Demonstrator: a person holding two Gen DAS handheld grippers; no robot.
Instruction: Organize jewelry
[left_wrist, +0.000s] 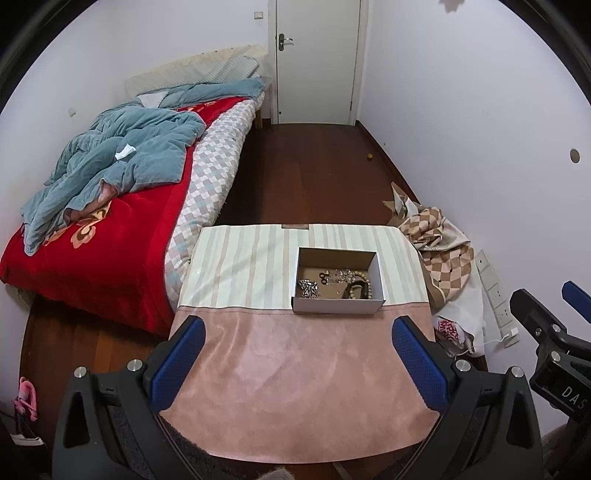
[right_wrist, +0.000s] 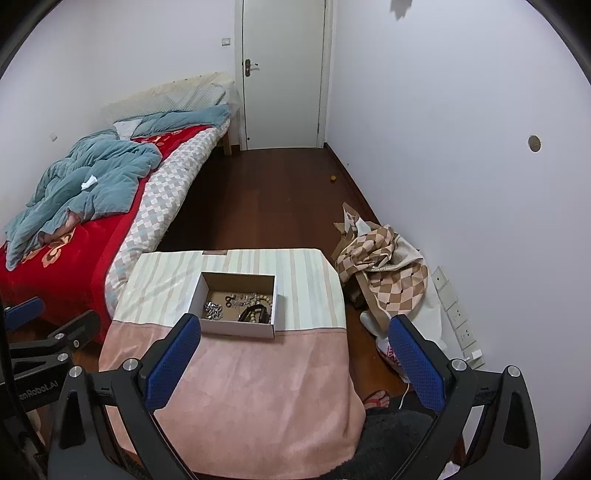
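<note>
Cardboard box (left_wrist: 338, 280) on worktop (left_wrist: 295, 369) holds jewelry: bead bracelet (left_wrist: 356, 286), silver chain (left_wrist: 308, 288) | left claw (left_wrist: 295, 363) and right claw (right_wrist: 295, 363) wide open, empty, well short of box | pieces seem light, limp, slippery; pinch a strand at mid-length.

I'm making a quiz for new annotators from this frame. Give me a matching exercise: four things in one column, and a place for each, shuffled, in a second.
Things
1. open white cardboard box
2. rumpled blue-grey quilt
3. beige checked cloth bundle
4. pale wooden bead bracelet

Places
A. on the red bed cover
B. inside the box, at its right end
C. on the striped part of the table cloth
D. on the floor by the right wall

Pairs: 1-C, 2-A, 3-D, 4-B
</note>
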